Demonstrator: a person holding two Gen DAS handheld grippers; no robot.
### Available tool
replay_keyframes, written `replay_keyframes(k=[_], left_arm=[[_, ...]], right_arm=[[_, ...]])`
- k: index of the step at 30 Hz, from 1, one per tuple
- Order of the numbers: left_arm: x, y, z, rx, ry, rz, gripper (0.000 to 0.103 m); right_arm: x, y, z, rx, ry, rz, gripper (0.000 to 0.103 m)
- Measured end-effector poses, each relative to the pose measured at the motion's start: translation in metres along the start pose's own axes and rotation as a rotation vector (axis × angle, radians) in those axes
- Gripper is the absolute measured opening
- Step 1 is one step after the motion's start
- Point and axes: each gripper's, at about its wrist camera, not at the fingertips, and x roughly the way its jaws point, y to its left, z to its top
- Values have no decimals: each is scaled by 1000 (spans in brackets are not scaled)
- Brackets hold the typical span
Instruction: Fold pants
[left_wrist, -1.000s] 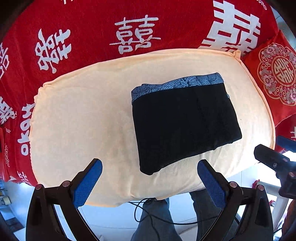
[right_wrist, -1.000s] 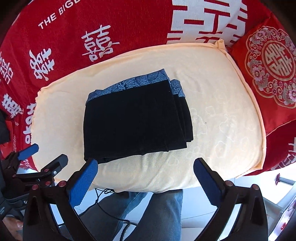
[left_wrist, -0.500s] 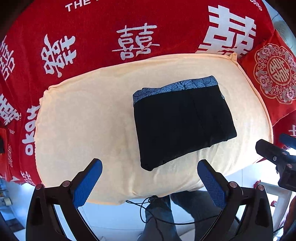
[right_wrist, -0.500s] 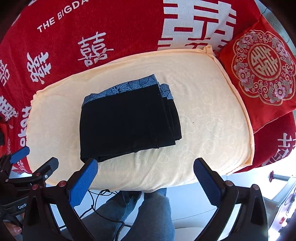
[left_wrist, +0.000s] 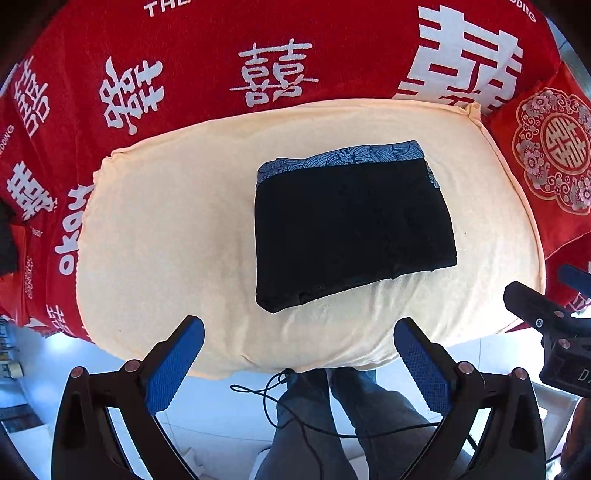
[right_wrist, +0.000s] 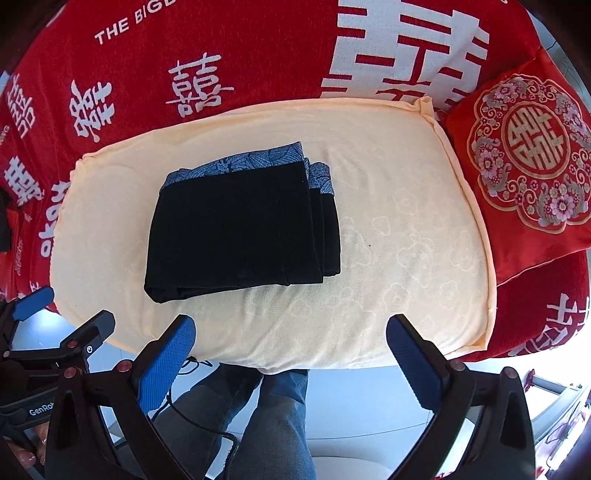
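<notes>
A broad red blanket (left_wrist: 207, 48), soft and napped, printed with large white double-happiness characters and some Latin lettering, covers the surface behind and around everything else. On top of it lies a big cream cushion (left_wrist: 166, 229), a plump rounded rectangle in a terry-like cover with a faint embossed cloud pattern (right_wrist: 406, 236) and a piped seam pinched to a point at its far right corner. To its right a red satin pillow (right_wrist: 532, 155) carries an embroidered floral medallion in silver and gold.

The pants (left_wrist: 351, 229) lie folded on the cushion, right of centre in the left wrist view: a compact, roughly rectangular black bundle of matte fabric, with a grey-blue leaf-patterned waistband (left_wrist: 343, 157) running along its far edge. In the right wrist view, stacked layers step out along the bundle's right side (right_wrist: 327, 221), and its near edge is a rounded fold.

Below the cushion's near edge, a person's legs in grey-blue denim (right_wrist: 273, 417) stand on a pale floor, with a thin black cable (left_wrist: 280, 402) looping beside them.

The left gripper (left_wrist: 299, 365) is spread wide and empty, its black angular fingers faced with blue ribbed pads (left_wrist: 173, 365), well short of the pants. The right gripper (right_wrist: 290, 363) is likewise wide apart, holding nothing.
</notes>
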Motion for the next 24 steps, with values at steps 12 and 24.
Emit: replay_keyframes(k=[12,24], left_arm=[[-13,-16,-3,19,-30,57,103],[-14,-14,-4,-8,-27,77,103]], right_arm=[[-7,-11,-1,-18,-22,21,103],[-5,-8,-1,-43,-24,29,103]])
